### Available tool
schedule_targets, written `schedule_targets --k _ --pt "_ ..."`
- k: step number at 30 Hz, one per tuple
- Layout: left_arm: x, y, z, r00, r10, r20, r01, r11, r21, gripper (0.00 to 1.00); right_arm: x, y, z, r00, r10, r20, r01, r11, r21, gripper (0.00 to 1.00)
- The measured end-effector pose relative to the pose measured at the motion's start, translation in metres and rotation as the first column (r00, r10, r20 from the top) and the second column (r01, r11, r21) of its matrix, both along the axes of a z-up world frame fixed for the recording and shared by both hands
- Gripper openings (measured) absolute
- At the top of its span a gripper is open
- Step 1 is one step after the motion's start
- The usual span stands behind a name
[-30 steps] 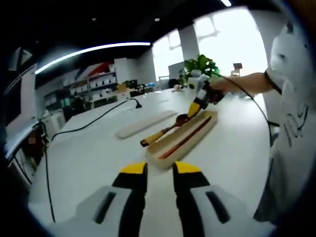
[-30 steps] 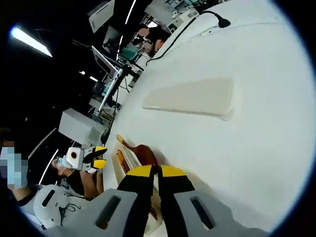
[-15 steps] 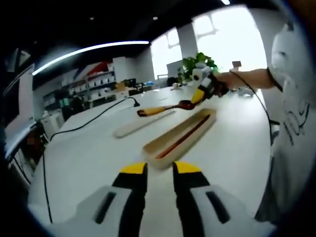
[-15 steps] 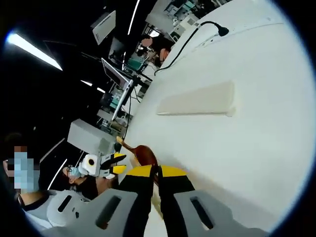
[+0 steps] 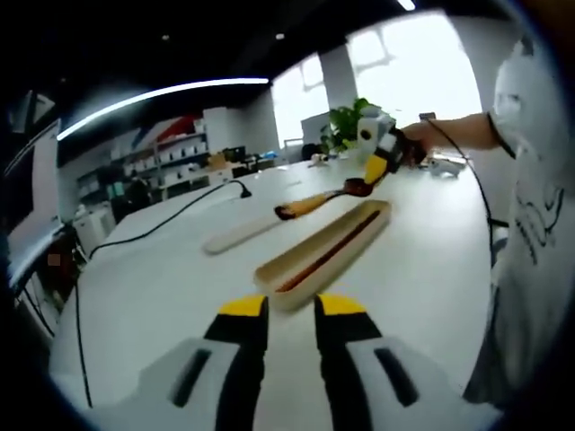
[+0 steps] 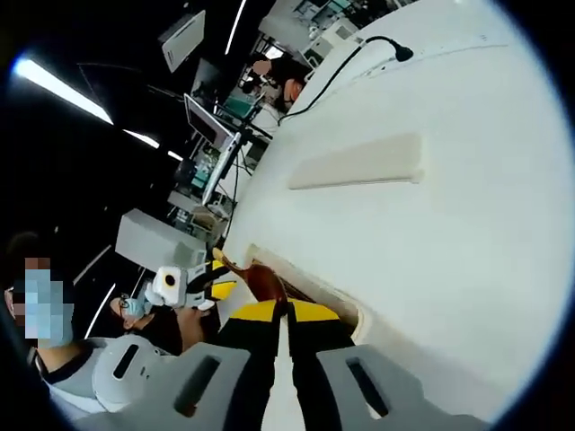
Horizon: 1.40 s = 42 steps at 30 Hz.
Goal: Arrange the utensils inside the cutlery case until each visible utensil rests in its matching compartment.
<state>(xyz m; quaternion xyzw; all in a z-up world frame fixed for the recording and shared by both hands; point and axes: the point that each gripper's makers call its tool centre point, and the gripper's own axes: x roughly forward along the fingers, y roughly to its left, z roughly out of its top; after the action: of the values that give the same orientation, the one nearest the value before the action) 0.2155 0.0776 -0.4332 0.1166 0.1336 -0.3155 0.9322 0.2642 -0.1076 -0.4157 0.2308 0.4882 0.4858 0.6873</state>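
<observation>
In the left gripper view, the left hand-held gripper [image 5: 289, 310] hangs nearest, above the near edge of the white bench [image 5: 162, 296], its yellow-tipped black jaws set narrowly apart with nothing between them. Just beyond it lies the long, shallow cream-coloured cutlery case [image 5: 325, 254], its long axis running away from this gripper and up to the right. Inside it rests a thin dark reddish-brown stick, probably chopsticks [image 5: 328, 252], lying lengthwise along the case; whether the case has dividers is too small to tell. To the left of the case, apart from it and roughly parallel, the flat cream lid [image 5: 238, 235] lies on the bench.

Farther on, the right hand-held gripper [image 5: 375, 167] is clamped on the bowl end of a dark wooden spoon with a yellow-orange handle [image 5: 319, 197]. The spoon is held in the air above the far half of the case, its handle pointing left toward the lid side, so its long axis is skewed across the case's. In the right gripper view the brown spoon bowl [image 6: 264, 280] sits pinched right at the closed jaw tips [image 6: 287, 312], with the case rim [image 6: 305, 285] directly under it and the lid [image 6: 359, 162] well beyond.

My judgement: the right hand is the one placing; the spoon needs turning until it runs parallel with the case, then lowering beside the dark stick. A black cable [image 5: 175, 218] trails across the far left of the bench.
</observation>
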Motion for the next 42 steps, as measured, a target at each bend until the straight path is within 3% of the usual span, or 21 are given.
schedule_targets --k 15,42 --pt "-0.003 -0.001 -0.006 1.000 -0.011 -0.006 0.011 1.000 0.011 0.21 -0.003 -0.002 -0.013 0.998 -0.064 -0.022 0.062 0.996 -0.070 0.02" --pt "-0.009 0.003 -0.022 0.999 -0.021 -0.039 0.021 1.000 0.006 0.21 -0.003 0.002 -0.031 0.998 -0.057 -0.012 0.055 0.988 -0.147 0.03"
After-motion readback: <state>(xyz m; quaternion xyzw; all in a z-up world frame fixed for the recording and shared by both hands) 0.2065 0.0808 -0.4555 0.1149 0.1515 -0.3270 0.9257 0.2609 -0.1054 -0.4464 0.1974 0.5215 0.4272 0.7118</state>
